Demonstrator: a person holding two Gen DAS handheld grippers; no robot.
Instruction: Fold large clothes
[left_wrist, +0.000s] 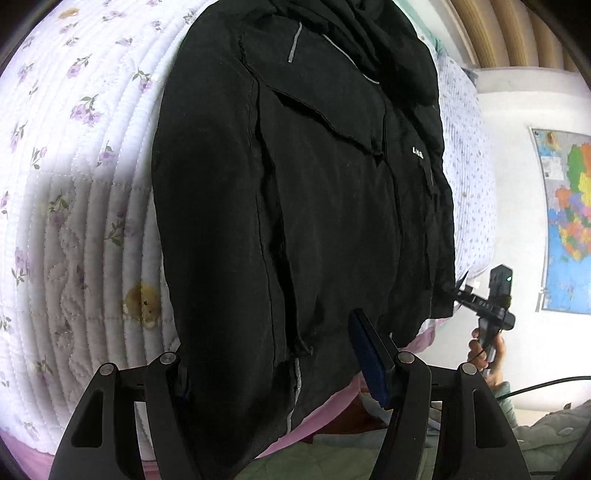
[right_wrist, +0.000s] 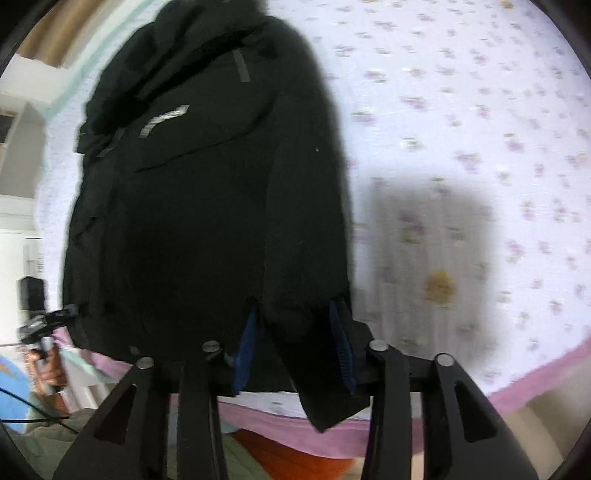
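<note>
Jacket (left_wrist: 303, 206) hem — both tongs clamped

A large black jacket (left_wrist: 295, 206) is spread on the bed, its hood bunched at the far end and its hem hanging over the near edge. Grey reflective strips are seen on the shoulders, and a small white logo on the chest.

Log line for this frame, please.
stage: gripping hem | black jacket flat on floral quilt | left claw: on hem | right claw: on hem corner
</note>
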